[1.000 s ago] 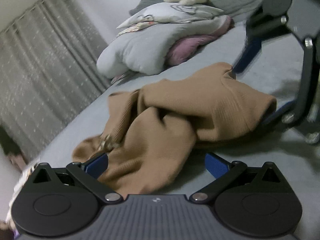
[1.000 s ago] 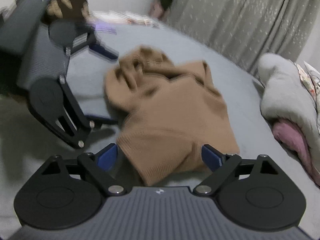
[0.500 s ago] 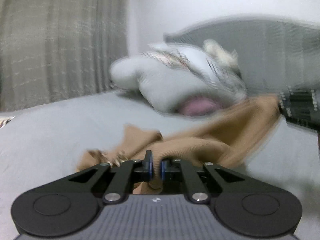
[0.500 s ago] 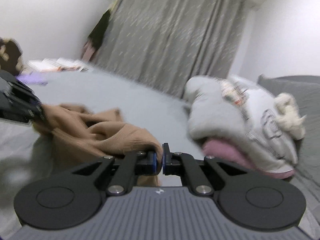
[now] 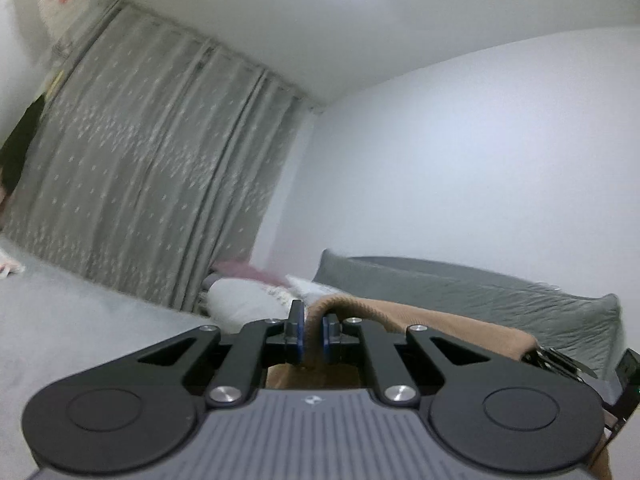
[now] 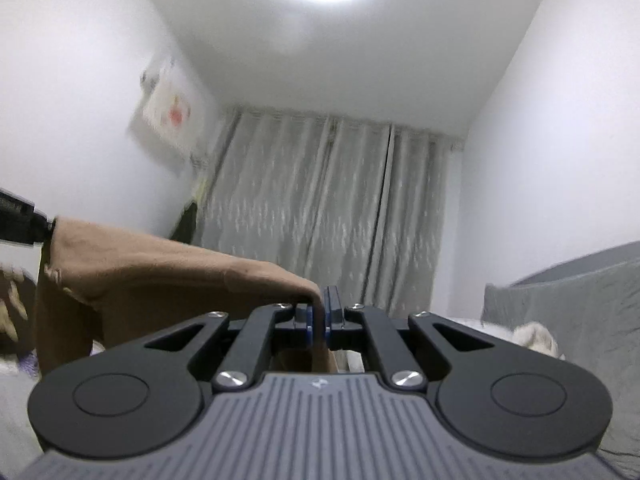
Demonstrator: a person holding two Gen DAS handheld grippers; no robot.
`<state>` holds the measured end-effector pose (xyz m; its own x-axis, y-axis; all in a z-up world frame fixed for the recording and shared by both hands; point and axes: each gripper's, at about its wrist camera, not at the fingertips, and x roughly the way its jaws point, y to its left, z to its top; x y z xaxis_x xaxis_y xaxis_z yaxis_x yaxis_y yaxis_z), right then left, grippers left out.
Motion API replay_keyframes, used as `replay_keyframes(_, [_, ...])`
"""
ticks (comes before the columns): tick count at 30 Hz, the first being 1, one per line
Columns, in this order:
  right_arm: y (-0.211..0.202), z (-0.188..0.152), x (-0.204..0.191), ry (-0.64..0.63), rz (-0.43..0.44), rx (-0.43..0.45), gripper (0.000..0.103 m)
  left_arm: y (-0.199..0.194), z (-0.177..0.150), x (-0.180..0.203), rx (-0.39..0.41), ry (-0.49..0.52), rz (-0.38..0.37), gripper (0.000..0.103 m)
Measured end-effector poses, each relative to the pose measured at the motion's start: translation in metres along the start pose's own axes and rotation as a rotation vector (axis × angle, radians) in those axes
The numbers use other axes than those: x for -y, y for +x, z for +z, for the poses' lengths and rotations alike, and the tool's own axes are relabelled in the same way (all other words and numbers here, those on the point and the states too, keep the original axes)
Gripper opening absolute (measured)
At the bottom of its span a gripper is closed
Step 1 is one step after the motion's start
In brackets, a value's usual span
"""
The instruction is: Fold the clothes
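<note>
I read this as the lift-and-spread step: I have the tan knit sweater raised off the grey bed, strung between my two claws, and next I judge it needs shaking flat and laying back down on the bed, front smoothed, before any fold.

Largest first, with the bed as my landmark. The pleated grey curtain hangs beyond the bed's far side. A quilted grey headboard stands at the bed's head, with soft pale pillows piled against it. The sweater hangs above the bed, a limp, fine-ribbed sheet sagging between the grips.

The left gripper is clamped tight on a rolled edge of the sweater, cloth bulging over its blue pads. The right gripper pinches another edge the same way, nearly fully closed.
</note>
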<state>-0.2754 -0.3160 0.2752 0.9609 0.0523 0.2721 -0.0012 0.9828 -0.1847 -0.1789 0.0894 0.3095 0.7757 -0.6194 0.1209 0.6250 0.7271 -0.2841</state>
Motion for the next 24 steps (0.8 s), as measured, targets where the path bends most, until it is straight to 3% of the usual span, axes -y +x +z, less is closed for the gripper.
replay_keyframes(5, [-0.015,0.024,0.003,0.023,-0.011,0.059,0.006,-0.001,-0.003,0.018,-0.003,0.058,0.0,0.013])
replay_keyframes(7, [-0.008,0.021,0.006,0.027,-0.016,0.031,0.006,0.011,-0.015,0.009,-0.04,0.067,0.061,0.031])
replay_keyframes(8, [0.002,0.014,0.008,0.033,-0.017,-0.011,0.006,0.018,-0.021,0.003,-0.063,0.07,0.097,0.05])
replay_keyframes(9, [0.014,0.004,0.011,0.039,-0.019,-0.062,0.007,0.029,-0.031,-0.005,-0.097,0.077,0.14,0.066])
replay_keyframes(11, [0.046,-0.027,0.015,0.059,-0.029,-0.2,0.015,0.059,-0.063,-0.029,-0.209,0.087,0.221,0.072])
replay_keyframes(12, [0.072,-0.062,0.019,0.081,-0.05,-0.325,0.02,0.077,-0.088,-0.049,-0.296,0.073,0.269,0.072])
replay_keyframes(13, [0.094,-0.098,0.021,0.096,-0.079,-0.456,0.035,0.092,-0.113,-0.066,-0.366,0.053,0.311,0.072])
replay_keyframes(14, [0.113,-0.134,0.024,0.108,-0.11,-0.584,0.042,0.103,-0.137,-0.08,-0.428,0.044,0.352,0.07])
replay_keyframes(17, [0.133,-0.204,0.03,0.107,-0.174,-0.815,0.042,0.117,-0.187,-0.102,-0.573,0.09,0.44,0.07])
replay_keyframes(21, [0.141,-0.221,0.04,0.193,-0.136,-0.845,0.05,0.123,-0.198,-0.099,-0.591,0.119,0.346,0.084])
replay_keyframes(23, [0.141,-0.228,0.035,0.154,-0.122,-0.846,0.066,0.129,-0.206,-0.095,-0.637,0.129,0.289,0.084])
replay_keyframes(24, [0.141,-0.231,0.034,0.115,-0.132,-0.857,0.068,0.134,-0.215,-0.095,-0.677,0.13,0.276,0.084])
